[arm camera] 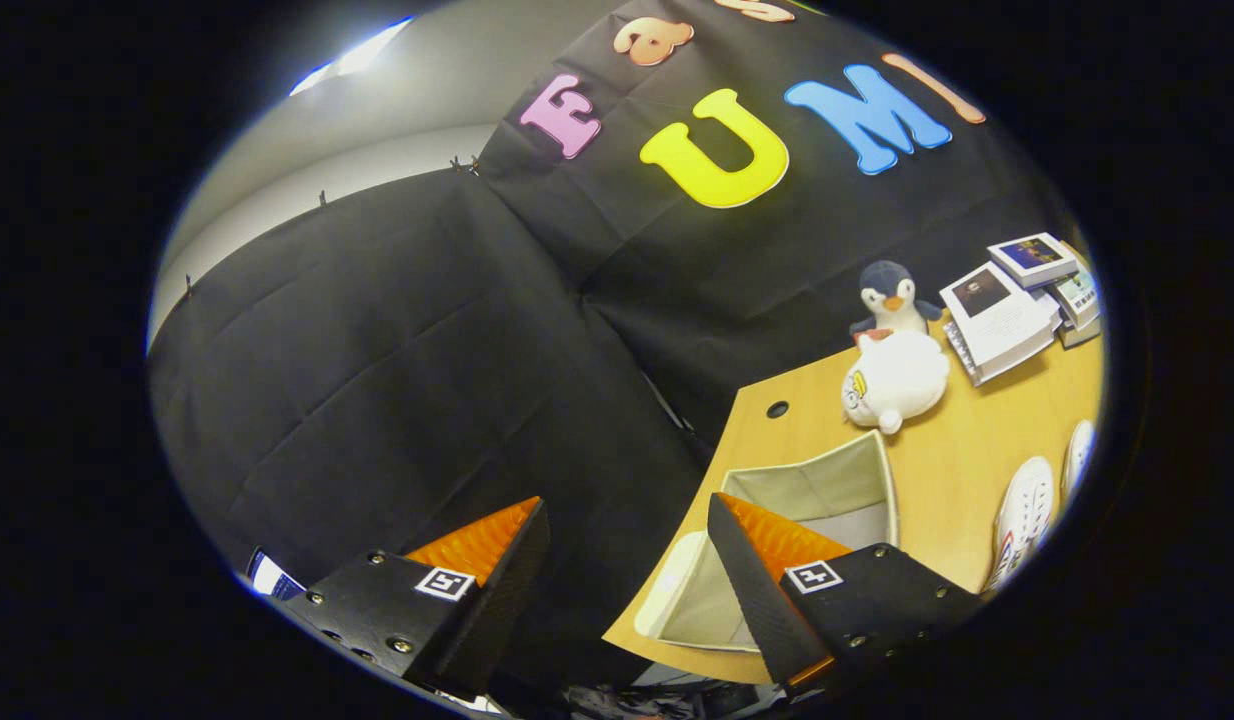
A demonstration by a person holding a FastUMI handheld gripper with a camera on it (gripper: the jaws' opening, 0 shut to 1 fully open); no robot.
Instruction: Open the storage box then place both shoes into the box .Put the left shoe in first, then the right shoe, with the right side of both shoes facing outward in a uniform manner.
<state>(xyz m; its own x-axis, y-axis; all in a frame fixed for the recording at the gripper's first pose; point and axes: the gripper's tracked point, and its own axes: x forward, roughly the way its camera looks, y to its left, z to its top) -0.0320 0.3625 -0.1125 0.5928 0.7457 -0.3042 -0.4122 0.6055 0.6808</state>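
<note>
Desk [987,450] spreads at four o'clock carrying the open storage box [827,500] just beyond the right finger, two plush toys [892,360] and, at three o'clock, both shoes [1027,520], while the gripper [627,590], tilted and aimed at the booth wall with fingers apart and empty, risks clipping the box rim when swinging over.

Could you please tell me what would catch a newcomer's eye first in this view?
Probably the open tongs, holding nothing, with the open storage box just beyond one finger on the wooden table. Next, the white plush toy and toy penguin beyond the box, and the white shoes beside it.
</note>
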